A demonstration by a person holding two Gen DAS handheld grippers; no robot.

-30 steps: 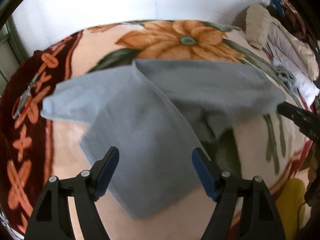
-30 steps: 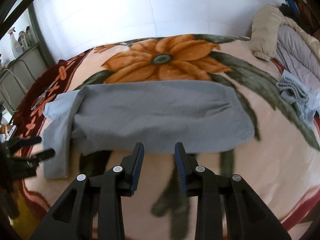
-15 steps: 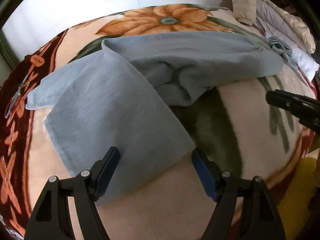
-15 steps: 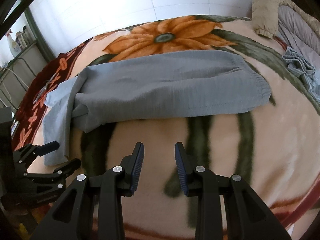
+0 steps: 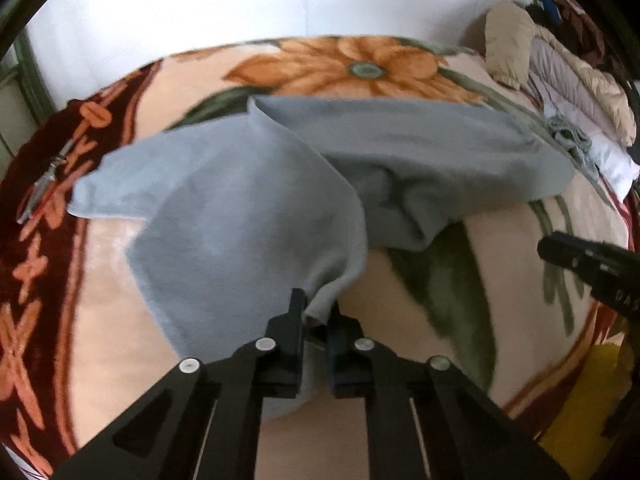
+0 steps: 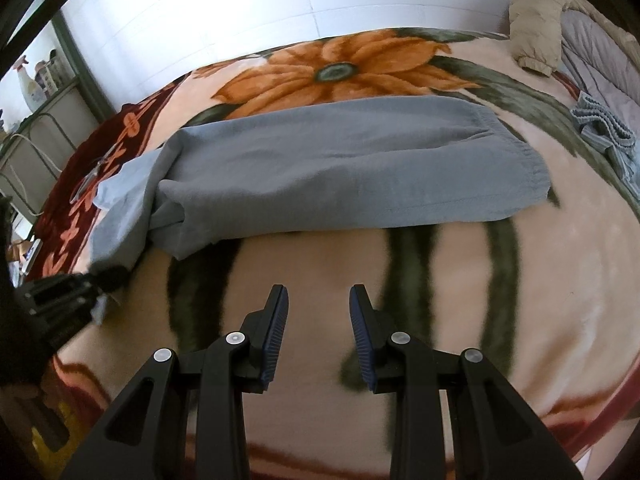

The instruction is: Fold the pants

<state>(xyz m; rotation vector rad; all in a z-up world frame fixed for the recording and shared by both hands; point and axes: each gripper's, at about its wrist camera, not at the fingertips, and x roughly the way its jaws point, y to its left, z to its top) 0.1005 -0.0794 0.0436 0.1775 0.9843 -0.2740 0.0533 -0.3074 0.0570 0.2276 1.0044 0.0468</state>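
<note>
Pants (image 5: 248,216) of grey-blue fabric lie spread across a floral blanket (image 6: 460,280) on a bed, one leg hem pinched at its corner in the left gripper (image 5: 318,314), whose jaws are clamped tight on the cloth so that it rises in a small peak off the blanket. The right gripper (image 6: 319,300) hovers over bare blanket in front of the garment, jaws parted and holding nothing. Just beyond, in the right wrist view, the body of the pants (image 6: 340,168) runs lengthwise across the bed, its elastic waistband (image 6: 528,164) to the right and a paler leg fanning out to the left, not yet laid flush with the rest. The step in hand appears to be carrying that loose leg over onto the other; doing it well likely calls for lifting the pinched corner only high enough to clear the blanket, sweeping it across in one arc, and lining hem with hem and side seam with side seam before letting go. The free gripper could usefully pin the crotch fold so the lower layer does not drag. Farther back lie a small grey knitted item (image 6: 604,128), a beige pillow (image 6: 536,20) and a white tiled wall (image 6: 240,12).
</note>
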